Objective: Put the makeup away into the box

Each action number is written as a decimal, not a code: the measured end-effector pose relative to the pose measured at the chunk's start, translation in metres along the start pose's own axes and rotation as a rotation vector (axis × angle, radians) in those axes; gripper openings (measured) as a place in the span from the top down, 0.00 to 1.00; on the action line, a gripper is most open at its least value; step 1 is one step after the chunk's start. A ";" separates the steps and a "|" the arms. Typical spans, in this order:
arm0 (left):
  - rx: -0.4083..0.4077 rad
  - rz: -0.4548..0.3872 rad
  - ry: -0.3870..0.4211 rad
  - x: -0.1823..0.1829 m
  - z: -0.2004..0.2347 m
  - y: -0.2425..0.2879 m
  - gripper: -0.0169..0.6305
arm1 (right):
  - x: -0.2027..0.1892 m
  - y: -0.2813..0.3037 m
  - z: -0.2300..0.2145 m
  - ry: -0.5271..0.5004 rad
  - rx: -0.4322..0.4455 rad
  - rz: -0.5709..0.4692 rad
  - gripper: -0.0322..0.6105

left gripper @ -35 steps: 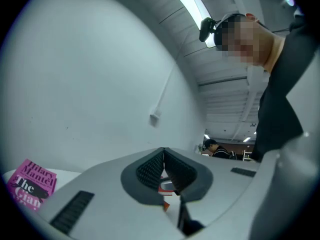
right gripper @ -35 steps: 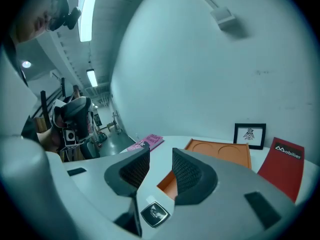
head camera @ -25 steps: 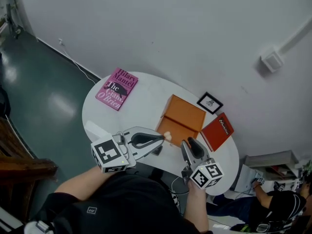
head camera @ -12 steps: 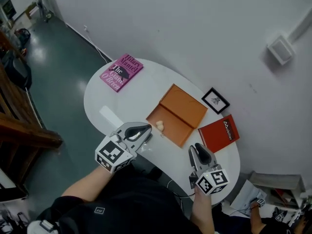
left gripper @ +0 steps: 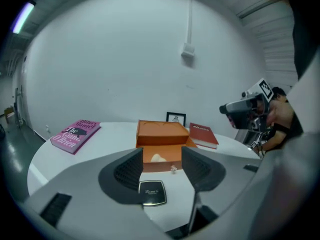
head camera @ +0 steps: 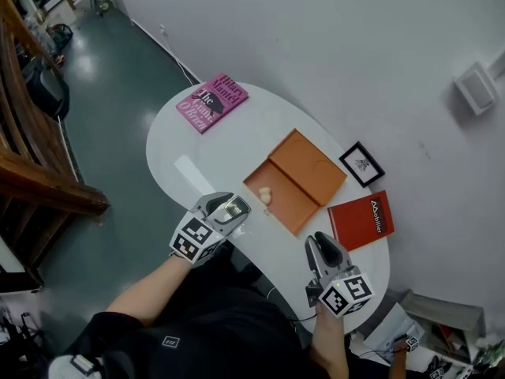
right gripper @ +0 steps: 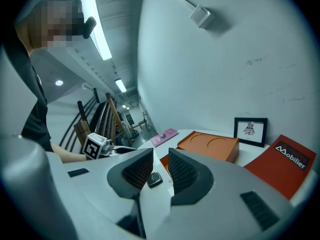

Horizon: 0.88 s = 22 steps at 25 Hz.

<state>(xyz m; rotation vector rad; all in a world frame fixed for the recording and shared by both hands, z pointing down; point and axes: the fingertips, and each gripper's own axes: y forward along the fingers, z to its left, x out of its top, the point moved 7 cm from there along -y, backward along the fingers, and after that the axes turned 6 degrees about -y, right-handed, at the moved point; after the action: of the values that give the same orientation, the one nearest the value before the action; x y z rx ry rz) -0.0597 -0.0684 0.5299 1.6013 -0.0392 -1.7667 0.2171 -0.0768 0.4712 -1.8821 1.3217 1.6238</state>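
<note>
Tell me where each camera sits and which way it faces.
Head view: on the person's head, looking steeply down at the table; left gripper, right gripper, forearms show.
Left gripper view: rides the left gripper, facing the orange box; its jaws, just opening, flank the compact.
Right gripper view: rides the right gripper, facing the compact; its jaws, just closing, hold nothing.
All share the orange box.

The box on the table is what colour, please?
The box is orange, clearest in the left gripper view.

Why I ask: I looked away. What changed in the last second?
The left gripper drew back from the box down over the black compact, fingers just opening around it, not gripping. The right gripper, empty, has been closing its fingers. Box and beige piece inside stayed.
</note>
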 end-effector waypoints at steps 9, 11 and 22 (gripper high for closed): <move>0.051 0.178 -0.053 -0.076 0.031 0.053 0.44 | 0.001 0.004 -0.013 0.022 -0.029 0.066 0.79; 0.061 0.204 -0.054 -0.086 0.036 0.059 0.43 | 0.001 0.006 -0.012 0.025 -0.026 0.075 0.79; 0.056 0.297 0.012 -0.107 0.035 0.078 0.44 | 0.002 0.007 -0.007 0.046 -0.047 0.076 0.79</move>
<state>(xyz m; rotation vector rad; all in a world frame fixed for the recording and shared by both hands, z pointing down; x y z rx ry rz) -0.0577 -0.0837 0.6658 1.5549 -0.3075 -1.5371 0.2156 -0.0863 0.4736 -1.9284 1.4020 1.6720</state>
